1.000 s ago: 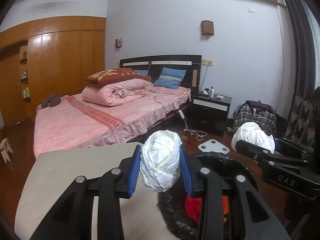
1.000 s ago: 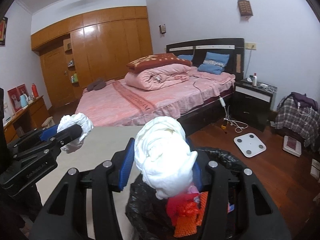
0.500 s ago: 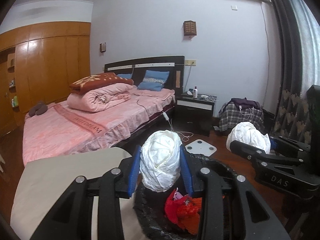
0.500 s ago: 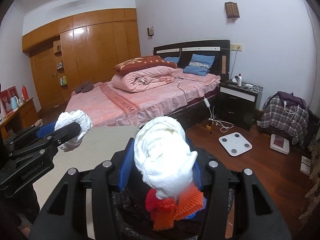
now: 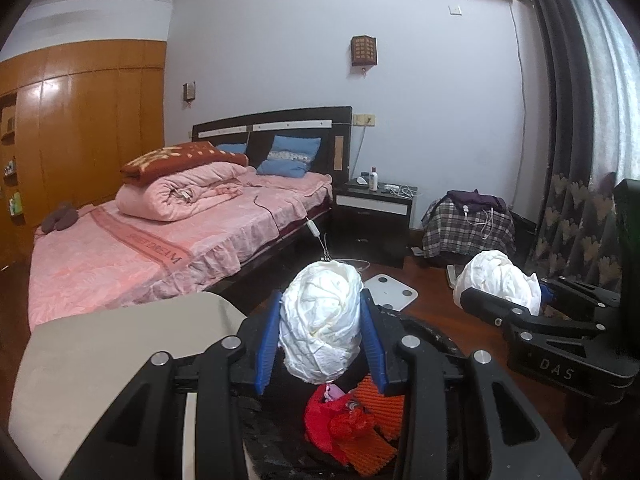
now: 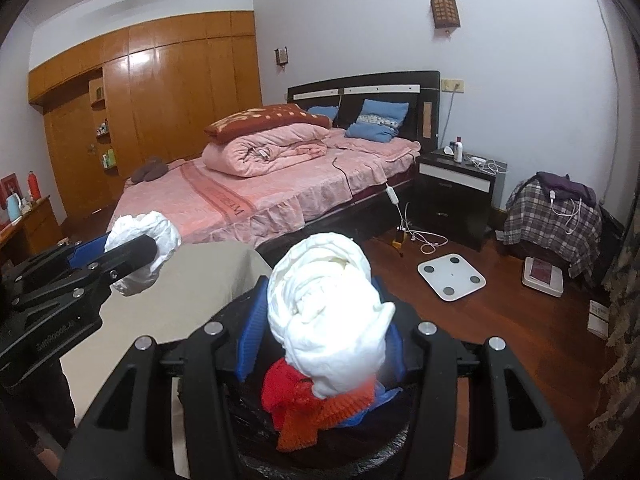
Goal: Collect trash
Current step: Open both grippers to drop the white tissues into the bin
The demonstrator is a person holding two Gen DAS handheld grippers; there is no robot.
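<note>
Two grippers, two white crumpled wads, one bin. Left gripper [image 5: 320,344] clamped on one white wad [image 5: 320,326], blue pads pressed against both its sides; right gripper [image 6: 320,340] likewise clamped on the second white wad [image 6: 326,312]. Both wads held above the black-lined trash bin [image 5: 436,340], neither yet inside. In the bin already: red and orange crumpled pieces [image 5: 352,420], with a scrap of blue visible from the right wrist view. Readable writing: "DAS" on the body of the right gripper as seen from the left camera, partly legible lettering on the left gripper's side from the right camera, and "SWEET DREAM" upside down along the band of the pink bedspread [image 6: 228,196]. Beside the bin, a beige tabletop [image 5: 120,344], bare where visible. Bedroom setting: one bed [image 6: 280,184] with a dark headboard, two blue pillows, one rolled pink quilt under a red folded blanket; one black nightstand [image 6: 456,196]; one white bathroom scale [image 6: 451,276] on the dark wooden floor; orange-brown wardrobe wall; plaid cloth over a seat in the corner; one wall lamp and an air conditioner high up.
</note>
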